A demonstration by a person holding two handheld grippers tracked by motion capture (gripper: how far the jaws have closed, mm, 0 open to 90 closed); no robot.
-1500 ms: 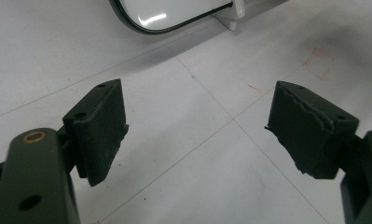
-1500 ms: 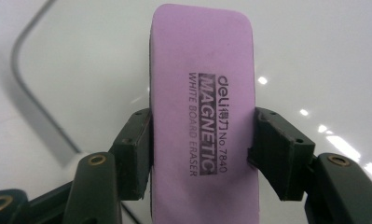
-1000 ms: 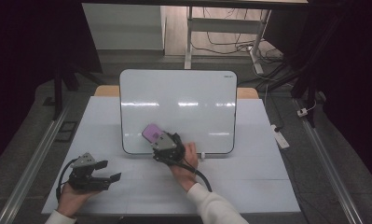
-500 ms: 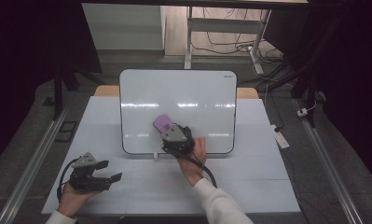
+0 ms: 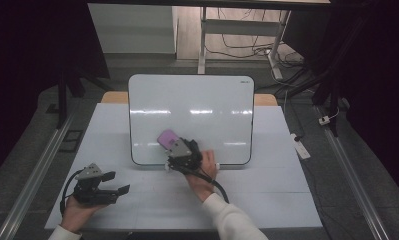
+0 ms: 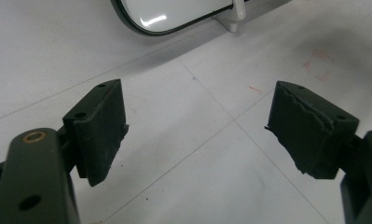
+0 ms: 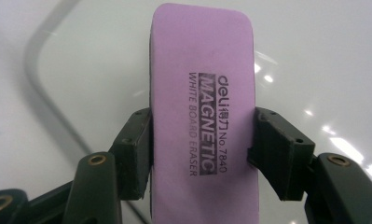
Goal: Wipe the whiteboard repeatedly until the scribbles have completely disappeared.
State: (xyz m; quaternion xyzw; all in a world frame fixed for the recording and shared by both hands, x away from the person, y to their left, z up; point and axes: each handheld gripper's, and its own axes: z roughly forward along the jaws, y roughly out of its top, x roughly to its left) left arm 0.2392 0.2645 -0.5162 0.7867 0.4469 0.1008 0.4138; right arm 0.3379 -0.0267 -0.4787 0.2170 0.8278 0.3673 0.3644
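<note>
The right gripper (image 7: 202,140) clamps the purple rectangular whiteboard eraser (image 7: 202,88) across its width, long axis pointing ahead over the glossy white whiteboard (image 5: 197,107); the left gripper (image 6: 197,126), spread wide and empty, sits well apart.

Left hand-held gripper (image 5: 118,190) low, level, jaws wide apart. Right hand-held gripper (image 5: 168,146) reaching forward, jaws clamped.

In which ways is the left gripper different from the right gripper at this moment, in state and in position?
The left gripper has its jaws wide apart with nothing between them; the right gripper is clamped on a purple whiteboard eraser. The left gripper sits over the bare white table, near its front edge; the right gripper is over the whiteboard, with the eraser at its lower part. Both have two black jaws, and a hand holds each.
</note>
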